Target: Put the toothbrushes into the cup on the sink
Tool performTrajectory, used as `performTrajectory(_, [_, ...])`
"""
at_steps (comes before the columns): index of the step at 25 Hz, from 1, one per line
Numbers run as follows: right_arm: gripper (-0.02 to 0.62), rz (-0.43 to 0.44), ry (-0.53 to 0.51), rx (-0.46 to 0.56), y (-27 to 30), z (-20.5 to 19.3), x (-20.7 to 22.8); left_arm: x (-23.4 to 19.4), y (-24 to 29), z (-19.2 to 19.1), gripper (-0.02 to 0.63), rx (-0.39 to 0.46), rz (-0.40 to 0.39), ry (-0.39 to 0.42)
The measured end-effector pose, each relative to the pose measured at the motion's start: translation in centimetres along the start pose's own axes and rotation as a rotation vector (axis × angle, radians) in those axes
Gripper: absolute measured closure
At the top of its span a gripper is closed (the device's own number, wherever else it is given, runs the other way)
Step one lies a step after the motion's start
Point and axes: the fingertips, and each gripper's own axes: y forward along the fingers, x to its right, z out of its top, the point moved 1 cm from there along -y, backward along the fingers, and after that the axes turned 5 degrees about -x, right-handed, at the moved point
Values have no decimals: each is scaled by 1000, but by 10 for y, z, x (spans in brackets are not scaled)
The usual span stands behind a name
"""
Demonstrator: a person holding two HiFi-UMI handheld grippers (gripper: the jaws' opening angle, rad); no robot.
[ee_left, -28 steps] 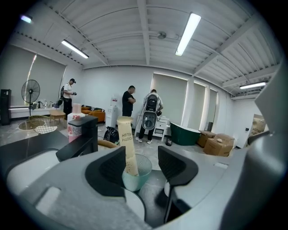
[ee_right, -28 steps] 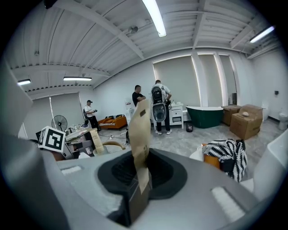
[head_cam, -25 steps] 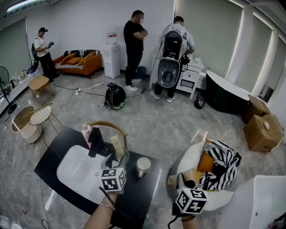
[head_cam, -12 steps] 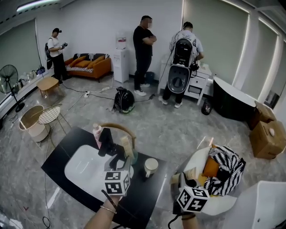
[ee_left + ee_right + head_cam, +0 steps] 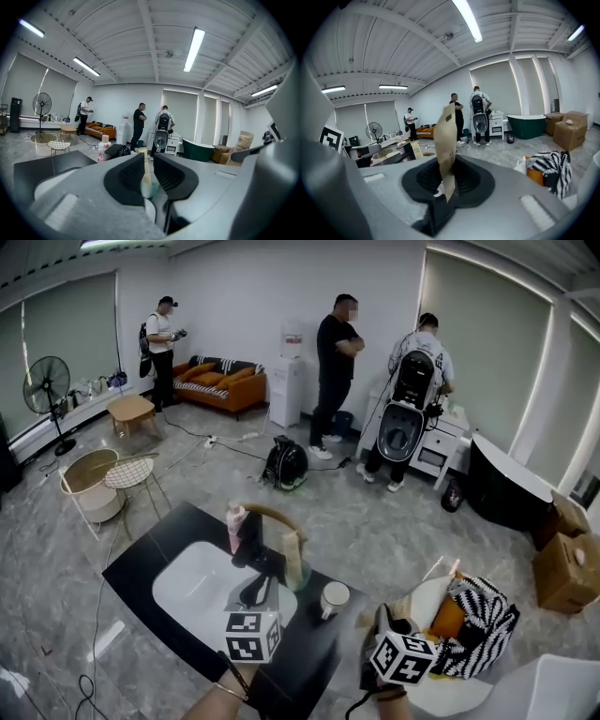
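A tan toothbrush package [image 5: 293,557] stands upright in a green holder beside the black faucet [image 5: 251,538] on the sink counter. My left gripper [image 5: 261,589] reaches it. In the left gripper view its jaws [image 5: 148,174] are closing and the package [image 5: 143,157] fills the narrow gap between the pads. The white cup [image 5: 334,597] stands on the counter just right of it. My right gripper [image 5: 382,622] hovers right of the counter, shut on a second tan package [image 5: 446,136] that sticks up out of its jaws [image 5: 446,180].
The white basin [image 5: 192,582] is set in a black counter [image 5: 150,554], with a pink bottle [image 5: 234,519] behind the faucet. A white seat with a striped cloth [image 5: 483,620] sits to the right. Three people, a sofa, a fan and boxes stand farther back.
The head view has lifted and swung, so the sink and cup now sit further right. The left gripper stays at the package by the faucet. The right gripper keeps its package.
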Motion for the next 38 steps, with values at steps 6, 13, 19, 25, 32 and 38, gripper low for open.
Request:
performTrajectory(6, [540, 24, -25, -3, 3, 3, -10, 6, -10, -2, 581, 4, -6, 5])
performTrajectory(13, [540, 33, -39, -3, 2, 3, -20, 6, -14, -4, 591, -1, -25, 18])
performTrajectory(19, [540, 37, -47, 2, 8, 8, -17, 6, -10, -6, 592, -6, -23, 28])
performTrajectory(25, [540, 48, -78, 18, 18, 24, -17, 2, -9, -10, 592, -11, -13, 21])
performTrajectory(32, [540, 84, -117, 19, 34, 40, -23, -1, -7, -11, 595, -8, 4, -4])
performTrajectory(38, [540, 123, -123, 17, 48, 49, -32, -8, -5, -16, 595, -13, 27, -26])
